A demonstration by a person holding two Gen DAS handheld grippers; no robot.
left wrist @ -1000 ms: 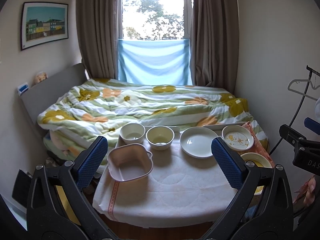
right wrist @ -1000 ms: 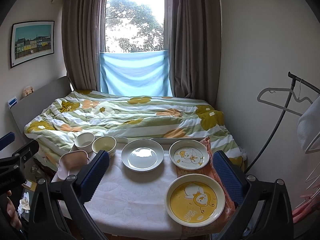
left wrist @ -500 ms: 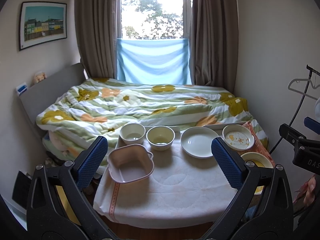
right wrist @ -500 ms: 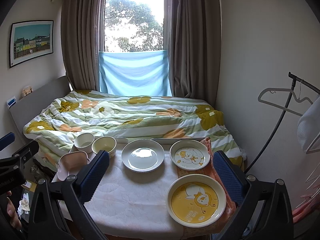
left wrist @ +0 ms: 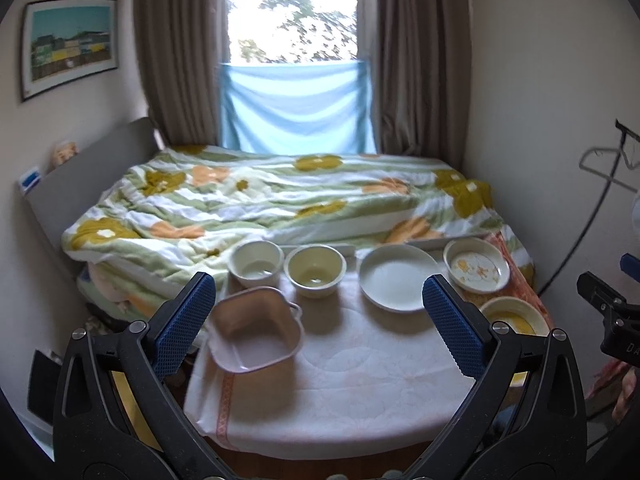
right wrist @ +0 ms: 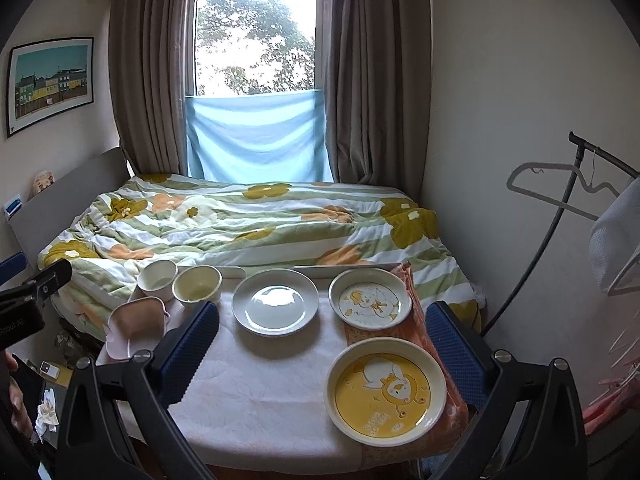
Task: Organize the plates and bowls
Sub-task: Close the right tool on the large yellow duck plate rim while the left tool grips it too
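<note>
Blue-padded, both the left gripper (left wrist: 318, 314) and right gripper (right wrist: 322, 342) hover spread and empty, so nesting should start by pinching one bowl (left wrist: 315, 270) rim squarely.

yellow cartoon plate (right wrist: 385, 394) | plain white plate (right wrist: 275, 301) | pink, perhaps beige, square bowl (left wrist: 255, 334)

**Dishes on the table before the bed**

On the table (right wrist: 256, 400), the back row runs left to right: cup (right wrist: 157, 274), bowl (right wrist: 196, 285), plain plate (right wrist: 275, 301), small duck plate (right wrist: 370, 298). The square dish (right wrist: 136, 326) sits at the left edge, in front of the cup. The large plate (right wrist: 385, 391) lies in front of the duck plate. The bed (right wrist: 248, 220) lies behind.
</note>
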